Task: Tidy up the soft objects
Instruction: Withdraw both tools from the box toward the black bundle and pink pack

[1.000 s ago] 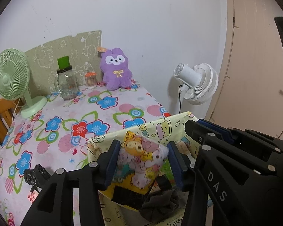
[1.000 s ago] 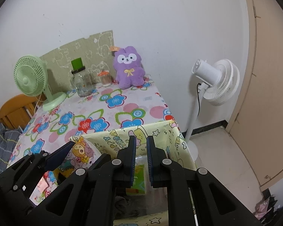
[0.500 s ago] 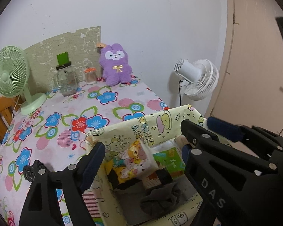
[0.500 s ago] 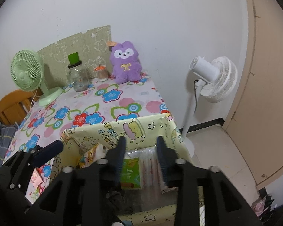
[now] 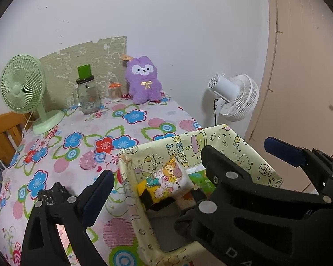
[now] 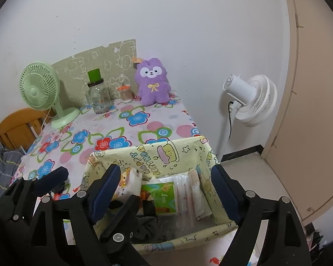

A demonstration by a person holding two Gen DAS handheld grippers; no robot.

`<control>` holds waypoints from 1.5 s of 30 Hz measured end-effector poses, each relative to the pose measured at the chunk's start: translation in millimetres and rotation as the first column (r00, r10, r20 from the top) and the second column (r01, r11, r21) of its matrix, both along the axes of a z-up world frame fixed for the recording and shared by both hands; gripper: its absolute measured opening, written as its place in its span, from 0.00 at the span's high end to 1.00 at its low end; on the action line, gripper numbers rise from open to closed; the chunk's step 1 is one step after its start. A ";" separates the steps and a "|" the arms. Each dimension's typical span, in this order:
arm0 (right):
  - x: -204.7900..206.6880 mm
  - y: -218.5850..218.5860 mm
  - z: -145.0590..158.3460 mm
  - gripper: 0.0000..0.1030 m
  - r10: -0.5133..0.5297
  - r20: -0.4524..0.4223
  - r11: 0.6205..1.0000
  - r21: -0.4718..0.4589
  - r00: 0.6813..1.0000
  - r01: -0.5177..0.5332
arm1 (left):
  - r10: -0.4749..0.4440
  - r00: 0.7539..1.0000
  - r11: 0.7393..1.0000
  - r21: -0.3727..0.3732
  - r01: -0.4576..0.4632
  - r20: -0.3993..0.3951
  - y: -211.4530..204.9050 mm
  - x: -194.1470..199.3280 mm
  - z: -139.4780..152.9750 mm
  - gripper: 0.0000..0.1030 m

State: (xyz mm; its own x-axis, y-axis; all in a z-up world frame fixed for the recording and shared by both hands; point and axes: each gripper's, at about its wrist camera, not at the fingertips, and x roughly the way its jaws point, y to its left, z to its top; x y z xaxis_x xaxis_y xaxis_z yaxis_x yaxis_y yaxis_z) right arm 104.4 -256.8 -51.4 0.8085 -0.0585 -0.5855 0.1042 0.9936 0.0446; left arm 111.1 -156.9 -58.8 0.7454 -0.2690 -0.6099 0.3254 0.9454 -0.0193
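Note:
A yellow cartoon-print fabric box (image 5: 188, 146) stands at the near right edge of the flowered table (image 5: 77, 137). A cartoon-print tissue pack (image 5: 166, 181) leans in its left part, beside a green pack (image 6: 162, 197) and clear-wrapped packs (image 6: 188, 190); dark cloth (image 6: 148, 223) lies on the bottom. My left gripper (image 5: 157, 184) hovers over the box, jaws opening, touching nothing; its right finger is hidden behind the right gripper (image 5: 239, 148). The right gripper (image 6: 165, 173) straddles the box's middle, jaws also opening, empty. A purple plush (image 5: 144, 79) sits against the far wall.
At the back stand a green desk fan (image 5: 22, 88), a glass jar with a green lid (image 5: 87, 97) and a small orange-topped jar (image 5: 114, 93). A small black object (image 5: 53, 192) lies left of the box. White floor fan (image 5: 235, 97) and door to the right; wooden chair (image 5: 2, 130) left.
The left gripper was shut on the cartoon-print pack above the box; it has opened and the pack now rests inside. The right gripper went from shut to wide. Both drew back slightly.

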 end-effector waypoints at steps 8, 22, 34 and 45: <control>-15.4 13.8 7.9 0.10 0.016 0.032 1.000 0.004 0.999 -0.016 | 0.018 1.000 1.000 -0.005 -0.018 0.023 14.9 -17.1 8.8 0.02; -41.0 52.5 20.7 0.10 0.072 0.066 0.997 -0.010 0.995 -0.072 | 0.072 0.996 0.997 0.000 -0.072 0.053 50.1 -46.4 21.2 0.02; -51.8 90.9 26.3 0.10 0.141 0.086 0.990 -0.008 0.986 -0.141 | 0.142 0.987 0.990 -0.002 -0.142 0.071 89.2 -62.5 27.2 0.02; -49.4 126.4 18.5 0.10 0.218 0.079 0.976 0.007 0.973 -0.219 | 0.216 0.973 0.976 0.015 -0.217 0.080 124.8 -66.1 20.4 0.02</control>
State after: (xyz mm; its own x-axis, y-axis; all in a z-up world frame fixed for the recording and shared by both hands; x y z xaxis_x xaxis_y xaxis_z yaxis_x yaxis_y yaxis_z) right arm 55.1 -130.3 -32.9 0.8435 0.1334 -0.5203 -0.1201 0.9910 0.0595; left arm 45.0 -32.1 -38.4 0.8296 -0.0824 -0.5522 0.1126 0.9934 0.0210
